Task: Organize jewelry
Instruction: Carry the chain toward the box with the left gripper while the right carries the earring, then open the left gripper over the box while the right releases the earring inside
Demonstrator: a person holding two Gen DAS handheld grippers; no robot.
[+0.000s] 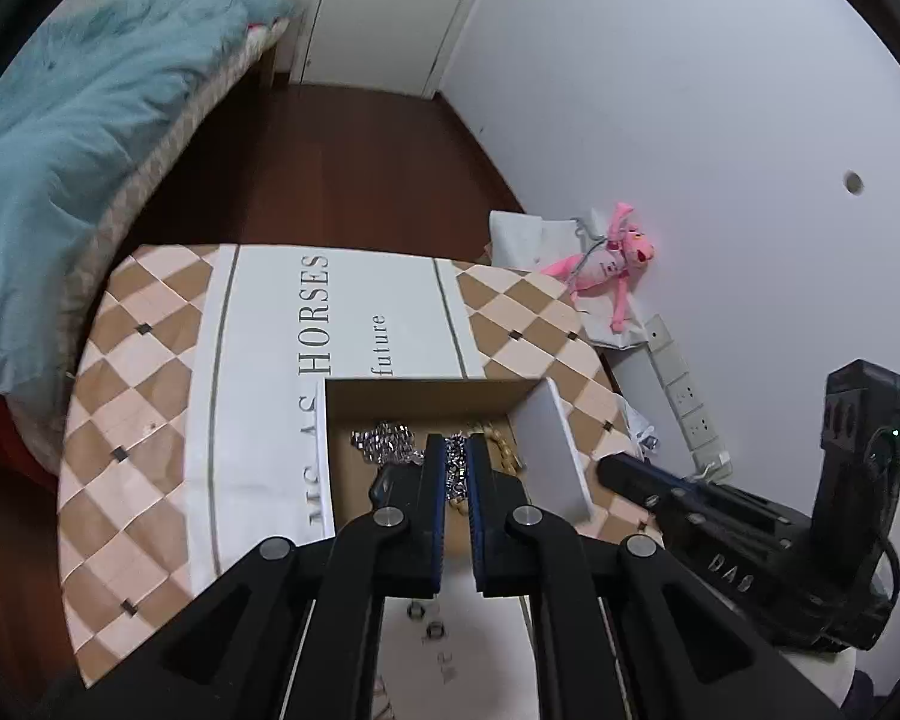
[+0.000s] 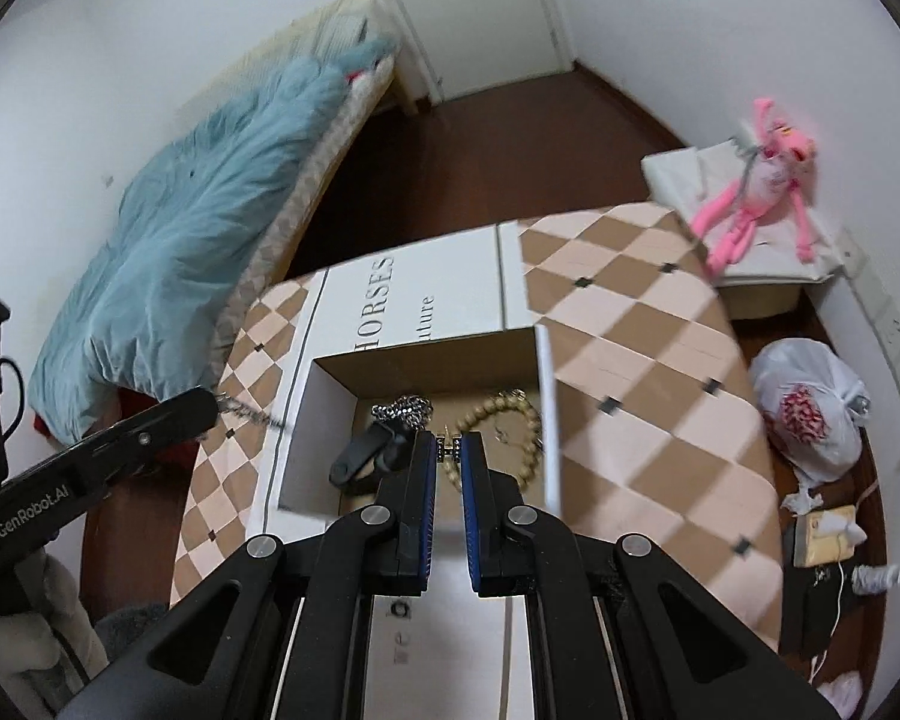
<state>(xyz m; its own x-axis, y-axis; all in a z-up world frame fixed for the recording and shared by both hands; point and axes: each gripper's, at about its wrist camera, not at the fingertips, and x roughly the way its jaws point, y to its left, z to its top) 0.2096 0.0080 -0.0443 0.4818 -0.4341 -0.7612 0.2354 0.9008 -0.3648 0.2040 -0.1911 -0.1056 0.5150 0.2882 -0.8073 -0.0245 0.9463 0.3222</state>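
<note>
Nearest the camera, short of the box, two small ring-shaped pieces lie loose on the white band of the tabletop. They look like jewelry not yet put away, though they are too small to name.

Over the box's near edge the left tool is closed narrow, with a length of the silver chain pinched between its blue-lined fingers. The rest of the glittering, small-linked chain lies heaped on the box floor. The right tool hangs above the same edge, its jaws drawn close on a small studded bar-shaped ornament that spans the gap between them.

The box is stiff card, white outside and plain brown inside, square and open-topped. Inside it, beside the chain, a bracelet of round, matte, pale wood-coloured beads curls in a loop. A smooth black plastic clip lies at the box's near left.

By this showing the sorting is partway done: some pieces are in the box, two are in the tools and at least two are outside.

Around the box the tabletop wears a flat cloth of tan and cream diamonds. Beyond the box, a pink plush toy slumps against the wall, and a fluffy blue blanket covers the bed.
</note>
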